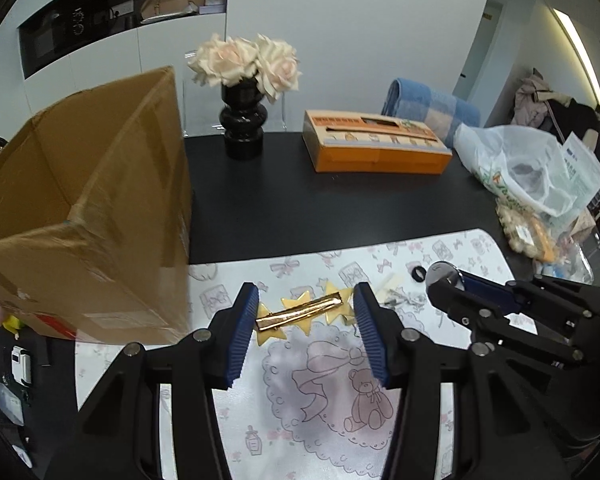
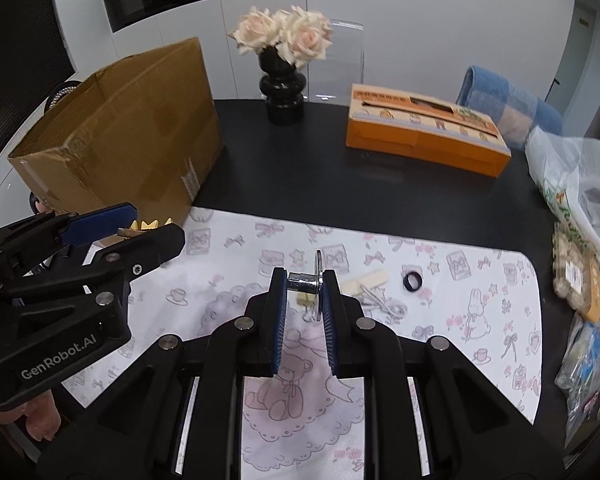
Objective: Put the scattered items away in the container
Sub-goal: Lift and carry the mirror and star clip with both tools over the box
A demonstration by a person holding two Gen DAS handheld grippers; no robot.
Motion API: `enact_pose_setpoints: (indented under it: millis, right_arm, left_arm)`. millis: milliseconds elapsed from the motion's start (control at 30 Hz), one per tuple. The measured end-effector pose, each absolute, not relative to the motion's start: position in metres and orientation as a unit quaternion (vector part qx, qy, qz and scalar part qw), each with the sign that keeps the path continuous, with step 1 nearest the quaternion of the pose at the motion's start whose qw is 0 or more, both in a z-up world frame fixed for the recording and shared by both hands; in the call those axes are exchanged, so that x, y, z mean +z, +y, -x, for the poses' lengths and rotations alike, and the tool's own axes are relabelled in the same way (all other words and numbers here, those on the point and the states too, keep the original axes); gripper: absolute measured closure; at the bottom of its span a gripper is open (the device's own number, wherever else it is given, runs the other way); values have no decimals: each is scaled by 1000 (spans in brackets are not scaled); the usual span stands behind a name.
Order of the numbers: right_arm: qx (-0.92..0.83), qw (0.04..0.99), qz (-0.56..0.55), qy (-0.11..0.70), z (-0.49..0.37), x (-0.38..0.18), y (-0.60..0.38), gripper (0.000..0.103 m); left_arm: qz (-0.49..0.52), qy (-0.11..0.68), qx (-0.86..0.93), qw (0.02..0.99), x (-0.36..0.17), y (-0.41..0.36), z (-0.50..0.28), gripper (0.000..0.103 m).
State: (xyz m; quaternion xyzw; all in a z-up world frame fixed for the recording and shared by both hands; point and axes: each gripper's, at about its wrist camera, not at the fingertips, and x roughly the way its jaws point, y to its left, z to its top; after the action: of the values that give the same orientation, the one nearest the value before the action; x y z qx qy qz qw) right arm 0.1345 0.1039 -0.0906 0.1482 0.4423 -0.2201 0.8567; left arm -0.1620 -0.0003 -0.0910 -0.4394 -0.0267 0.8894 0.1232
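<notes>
The cardboard box [image 2: 132,132] is the biggest thing here and serves as the landmark; it stands open-topped on the black table [image 1: 320,208], with its near corner at the edge of the patterned mat [image 2: 480,280]. It is presumably the container, stiff and steady enough to drop things into.

Right of the box, over the mat, the left gripper [image 1: 306,320] has its 2 pads against the 2 ends of a gold star hair clip [image 1: 300,312]. From the right wrist view the clip [image 2: 150,226] sits between those fingers just in front of the box. I judge it light, thin and glossy, so it could slip or twist; held end to end it may pivot, and a hold across the flat middle bar would be surer.

Further right of the box, the right gripper [image 2: 304,284] is clamped on a small chrome knob with a disc [image 2: 314,280], pads on the end of its stem and on the disc. It looks hard, smooth and fairly dense for its size, so a firm squeeze suits it.

Still on the mat, well right of the box, lie a pale stick-like piece [image 2: 370,280], a small metal piece beside it that is too unclear to name, and 1 black ring [image 2: 413,281], which is small, rigid and likely to roll.
</notes>
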Motion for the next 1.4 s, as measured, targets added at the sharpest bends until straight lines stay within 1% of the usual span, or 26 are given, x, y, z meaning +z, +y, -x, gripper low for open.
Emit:
enact_pose_setpoints:
  millis: [467, 700, 1033, 1133, 1400]
  right_arm:
    - [-195, 881, -124, 413, -197, -22, 125, 86]
    - [-177, 890, -120, 404, -238, 4, 130, 86]
    - [-145, 902, -92, 396, -300, 39, 151, 86]
    - [-138, 903, -92, 396, -317, 48, 152, 86]
    - [-117, 902, -80, 408, -360, 60, 165, 86]
  left_arm:
    - [401, -56, 911, 83, -32, -60, 170, 55]
    - [378, -72, 922, 47, -3, -101, 188, 55]
    - [382, -82, 921, -9, 14, -166, 220, 55]
    - [383, -100, 918, -17, 18, -186, 229, 55]
    - [394, -118, 911, -40, 21, -231, 253, 55]
